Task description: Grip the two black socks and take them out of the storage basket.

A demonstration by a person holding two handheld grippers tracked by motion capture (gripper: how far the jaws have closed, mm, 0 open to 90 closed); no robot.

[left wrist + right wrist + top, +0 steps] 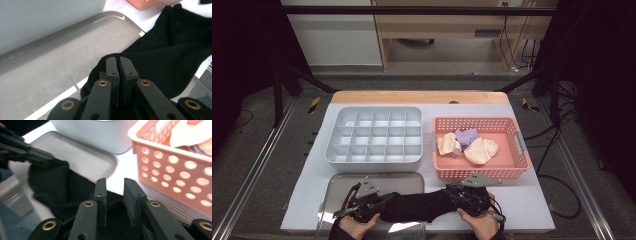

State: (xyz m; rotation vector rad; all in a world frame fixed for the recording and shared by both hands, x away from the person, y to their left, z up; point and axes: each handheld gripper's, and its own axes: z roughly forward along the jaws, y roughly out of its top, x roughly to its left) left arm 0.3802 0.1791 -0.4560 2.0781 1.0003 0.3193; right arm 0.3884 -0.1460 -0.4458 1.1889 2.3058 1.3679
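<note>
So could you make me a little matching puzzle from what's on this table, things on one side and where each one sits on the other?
Things:
1. black sock
2. pink basket
3. grey divided box
4. metal tray

Places:
A. far left of the mat, behind the tray
B. stretched between the two grippers at the near edge
C. far right of the mat, with pale cloth pieces in it
D. near left, in front of the divided box, partly under the sock

Pairs: 1-B, 2-C, 3-A, 4-D
</note>
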